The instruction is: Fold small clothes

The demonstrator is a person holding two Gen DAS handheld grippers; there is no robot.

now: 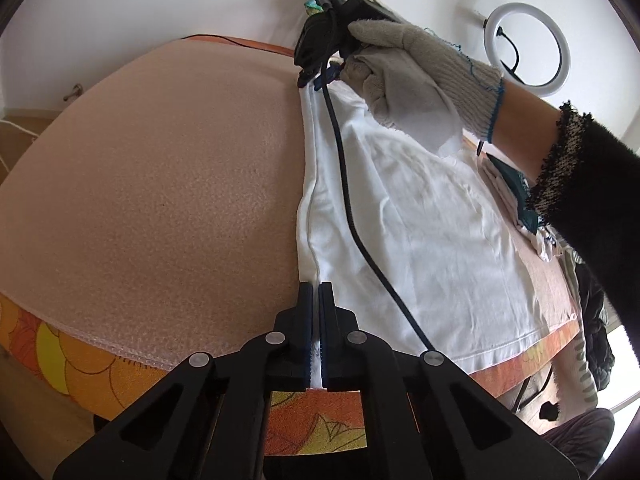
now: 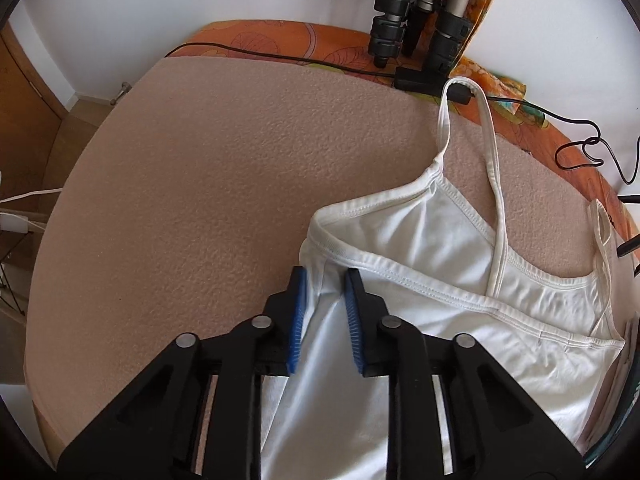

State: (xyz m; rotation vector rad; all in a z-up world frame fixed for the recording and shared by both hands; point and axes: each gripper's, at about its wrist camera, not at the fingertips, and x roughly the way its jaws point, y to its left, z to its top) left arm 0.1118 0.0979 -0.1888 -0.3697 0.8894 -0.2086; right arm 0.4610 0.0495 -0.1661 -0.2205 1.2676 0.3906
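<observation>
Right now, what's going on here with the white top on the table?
A person with a tool in each hand is folding a white camisole on a pink mat. The left tool is shut on the side edge near the hem. The right tool, held in a gloved hand, straddles the same edge near the straps, apparently not yet clamped.

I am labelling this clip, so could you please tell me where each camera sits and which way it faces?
Left wrist: on the left gripper, looking along the white camisole's left edge; its fingers are shut on the hem, and the gloved right hand shows ahead.
Right wrist: on the right gripper, looking steeply down at the strap end; only its fingers show, straddling a fabric ridge.
Shared: the camisole and pink mat.
</observation>
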